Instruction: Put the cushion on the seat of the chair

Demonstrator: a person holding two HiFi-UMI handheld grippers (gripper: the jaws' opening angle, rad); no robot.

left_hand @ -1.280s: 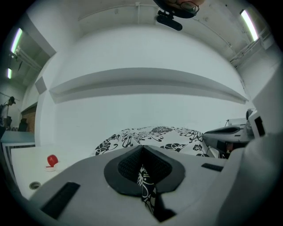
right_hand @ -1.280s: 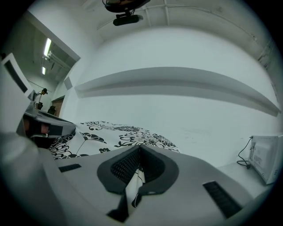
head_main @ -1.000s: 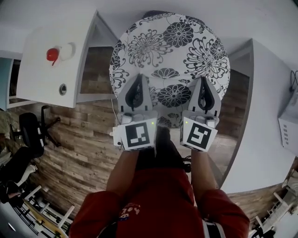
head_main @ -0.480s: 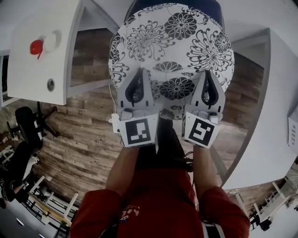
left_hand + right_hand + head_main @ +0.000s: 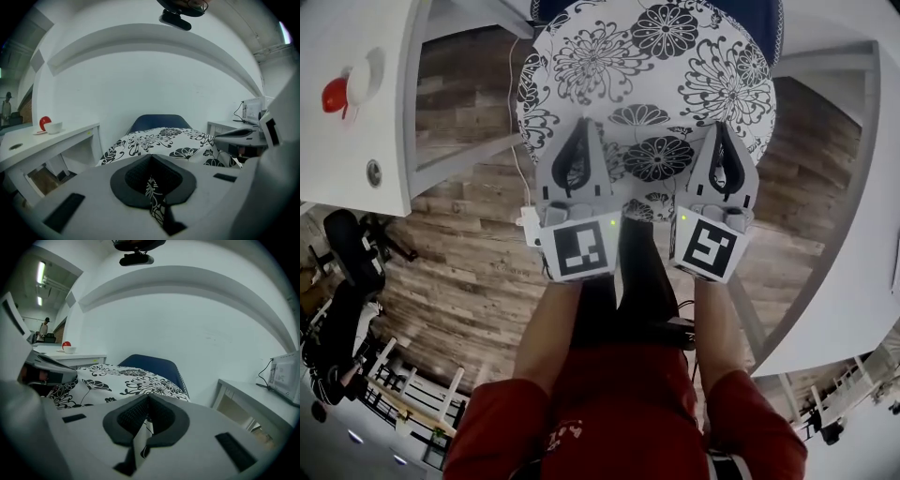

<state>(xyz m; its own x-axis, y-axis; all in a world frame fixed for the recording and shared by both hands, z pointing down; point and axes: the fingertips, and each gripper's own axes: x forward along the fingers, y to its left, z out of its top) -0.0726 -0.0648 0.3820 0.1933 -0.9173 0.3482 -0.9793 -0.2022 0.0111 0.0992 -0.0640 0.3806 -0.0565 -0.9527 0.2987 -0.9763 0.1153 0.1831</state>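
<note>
Black-on-white floral round cushion [image 5: 647, 66] | left gripper [image 5: 582, 136], right gripper [image 5: 721, 136] pinch its edge | hold level, centre over dark-blue chair [image 5: 159, 121]

Head view: on the person's head, facing steeply down; left tongs [image 5: 580, 127] and right tongs [image 5: 719, 127] close at frame centre, wooden floor [image 5: 459, 281] well below.
Left gripper view: rides the left tongs, looks level along them at a white wall [image 5: 154, 79]; flowered cushion [image 5: 159, 140] very near.
Right gripper view: likewise on the right tongs.
Shared: all three show the cushion, the blue chair [image 5: 769, 28] and the counter [image 5: 356, 141]; each gripper view catches the other tongs at its edge.
</note>
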